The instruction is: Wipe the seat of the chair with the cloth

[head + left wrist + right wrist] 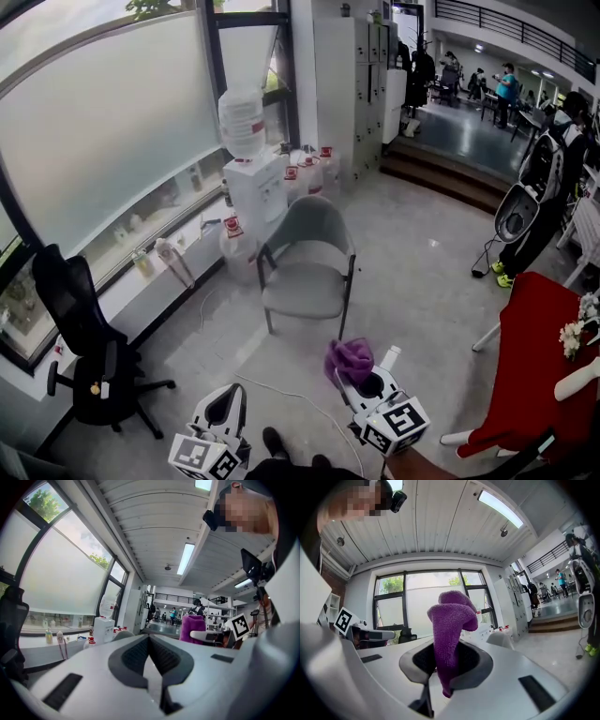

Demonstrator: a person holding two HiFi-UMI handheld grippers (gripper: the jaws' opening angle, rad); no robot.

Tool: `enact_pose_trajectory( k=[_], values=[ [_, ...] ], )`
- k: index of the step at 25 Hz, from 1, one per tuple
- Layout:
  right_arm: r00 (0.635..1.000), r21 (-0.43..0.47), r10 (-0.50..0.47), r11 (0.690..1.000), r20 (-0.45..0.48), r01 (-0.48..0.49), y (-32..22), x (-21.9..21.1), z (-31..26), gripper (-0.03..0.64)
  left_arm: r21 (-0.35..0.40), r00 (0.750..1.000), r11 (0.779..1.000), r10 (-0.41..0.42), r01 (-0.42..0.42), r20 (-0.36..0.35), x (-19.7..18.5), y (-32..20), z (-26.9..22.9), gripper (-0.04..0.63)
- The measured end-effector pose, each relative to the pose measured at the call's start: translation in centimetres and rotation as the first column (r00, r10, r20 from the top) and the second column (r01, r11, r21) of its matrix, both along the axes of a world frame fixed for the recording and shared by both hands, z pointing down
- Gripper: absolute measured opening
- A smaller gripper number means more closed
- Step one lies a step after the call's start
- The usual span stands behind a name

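Observation:
A grey armchair [307, 267] stands on the floor ahead of me, its seat [302, 292] bare and facing me. My right gripper [364, 377] is held low at the lower middle, short of the chair, and is shut on a purple cloth [349, 358]. In the right gripper view the cloth [450, 620] stands up out of the right gripper [443, 660], bunched at the top. The left gripper [221, 414] is at the lower left, also well back from the chair. In its own view the left gripper [149, 641] has its jaws together with nothing between them.
A black office chair [89, 352] stands at the left by the window. A water dispenser [253, 178] and bottles are behind the grey chair. A red-covered table [534, 375] is at the right. A white cable [272, 389] runs over the floor. People stand far back.

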State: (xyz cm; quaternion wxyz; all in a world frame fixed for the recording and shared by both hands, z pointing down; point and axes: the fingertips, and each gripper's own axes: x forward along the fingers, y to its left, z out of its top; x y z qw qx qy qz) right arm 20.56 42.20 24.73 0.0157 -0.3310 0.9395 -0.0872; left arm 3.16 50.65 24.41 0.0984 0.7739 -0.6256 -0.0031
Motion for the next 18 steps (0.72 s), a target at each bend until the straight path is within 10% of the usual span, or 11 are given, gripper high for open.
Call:
enact_pose_trajectory(
  k=[18],
  values=[
    [0.996,0.018,0.058,0.998,-0.062,-0.057,-7.0,-10.3,-1.1,0.066,0.023,0.998,0.999,0.042,-0.041,-0.04,-10.9,-7.8,0.6,0.006]
  ],
)
